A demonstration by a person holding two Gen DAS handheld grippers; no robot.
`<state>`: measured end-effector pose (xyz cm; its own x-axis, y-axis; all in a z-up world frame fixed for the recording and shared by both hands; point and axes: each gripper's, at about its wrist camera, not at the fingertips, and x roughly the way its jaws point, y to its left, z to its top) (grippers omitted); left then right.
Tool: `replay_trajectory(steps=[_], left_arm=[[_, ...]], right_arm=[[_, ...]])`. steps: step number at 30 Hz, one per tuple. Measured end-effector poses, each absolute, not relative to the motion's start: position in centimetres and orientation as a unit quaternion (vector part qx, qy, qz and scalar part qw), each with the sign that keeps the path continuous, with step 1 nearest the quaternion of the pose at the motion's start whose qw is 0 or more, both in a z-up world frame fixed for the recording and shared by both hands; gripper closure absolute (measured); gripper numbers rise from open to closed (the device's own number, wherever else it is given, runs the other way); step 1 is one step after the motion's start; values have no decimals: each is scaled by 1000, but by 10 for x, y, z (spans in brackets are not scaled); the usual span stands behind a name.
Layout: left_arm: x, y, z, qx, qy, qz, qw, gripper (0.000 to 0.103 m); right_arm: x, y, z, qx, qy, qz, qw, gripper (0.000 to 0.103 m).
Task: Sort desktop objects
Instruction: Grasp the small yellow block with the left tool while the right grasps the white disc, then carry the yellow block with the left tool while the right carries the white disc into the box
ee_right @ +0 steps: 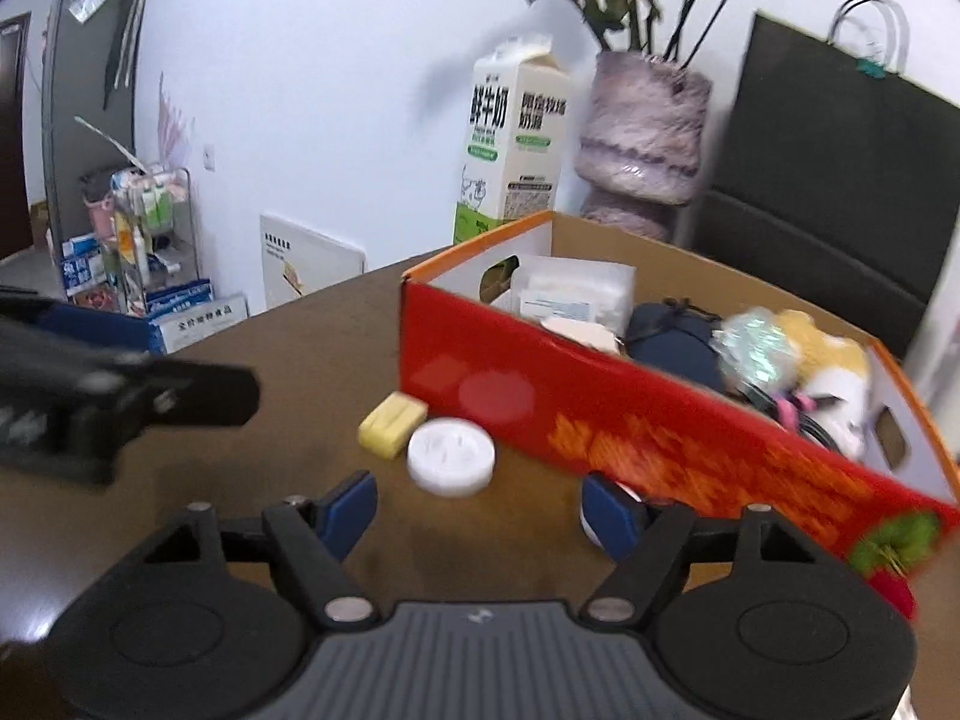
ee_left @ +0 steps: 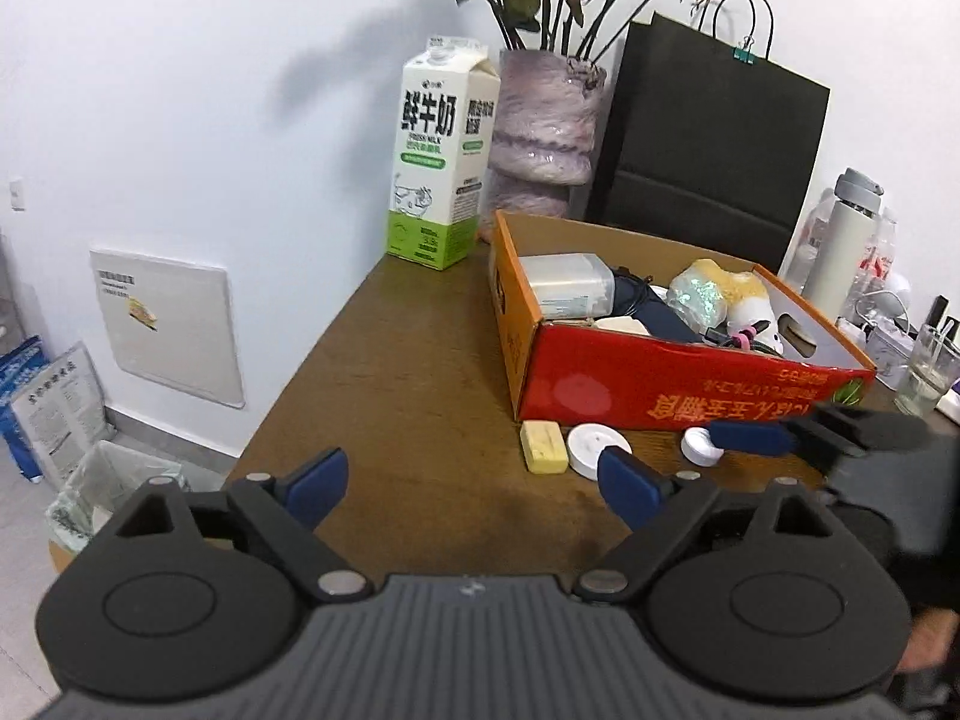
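Observation:
A red and orange cardboard box [ee_left: 660, 384] [ee_right: 630, 426] stands on the brown table, holding a plush toy [ee_left: 738, 300], a clear plastic case [ee_left: 567, 282] and a dark pouch. In front of it lie a yellow block [ee_left: 544, 447] [ee_right: 393, 423], a white round lid [ee_left: 591, 447] [ee_right: 451, 457] and a smaller white cap [ee_left: 699, 447]. My left gripper [ee_left: 474, 486] is open over bare table, left of these pieces. My right gripper [ee_right: 480, 513] is open just short of the lid, empty; its right finger hides the small cap. One of its fingers [ee_left: 750, 437] reaches in by the cap.
A milk carton [ee_left: 438, 162], a vase of dried flowers [ee_left: 543, 132] and a black paper bag [ee_left: 714, 138] stand behind the box. A white bottle [ee_left: 846, 246] and a glass [ee_left: 927, 372] crowd the right. A lined bin [ee_left: 114, 492] sits below the table's left edge.

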<state>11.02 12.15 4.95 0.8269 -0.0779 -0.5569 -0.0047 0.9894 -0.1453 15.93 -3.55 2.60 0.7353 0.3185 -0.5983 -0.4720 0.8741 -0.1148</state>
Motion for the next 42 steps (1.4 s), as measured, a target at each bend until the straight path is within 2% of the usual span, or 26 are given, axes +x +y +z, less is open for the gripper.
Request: replay_trajectory(steps=[5, 6, 15, 17, 18, 19, 23, 27, 32, 42], left_arm=[[137, 118, 40, -50, 310, -33, 949, 15], [141, 118, 39, -46, 312, -37, 948, 16], [187, 84, 17, -16, 340, -59, 938, 25], [193, 74, 12, -3, 336, -36, 941, 42], [192, 69, 11, 10, 328, -28, 944, 72], [190, 66, 12, 17, 325, -31, 945, 81], [168, 73, 20, -35, 336, -55, 940, 81], [107, 71, 29, -58, 294, -36, 953, 81], [37, 46, 37, -60, 267, -38, 961, 81], [-50, 7, 39, -24, 256, -33, 966, 81]], right_arm=[[191, -26, 13, -113, 317, 233, 912, 49], [193, -28, 12, -106, 316, 238, 912, 63], [137, -85, 33, -101, 301, 215, 924, 65], [127, -101, 40, -86, 296, 192, 932, 65], [122, -108, 43, -79, 293, 184, 935, 65], [117, -114, 46, -73, 289, 176, 938, 65], [96, -134, 51, -78, 281, 128, 948, 65], [64, -152, 50, -47, 272, 104, 956, 65], [24, -161, 42, -53, 279, 85, 955, 65], [-44, -167, 32, -70, 285, 74, 953, 65]])
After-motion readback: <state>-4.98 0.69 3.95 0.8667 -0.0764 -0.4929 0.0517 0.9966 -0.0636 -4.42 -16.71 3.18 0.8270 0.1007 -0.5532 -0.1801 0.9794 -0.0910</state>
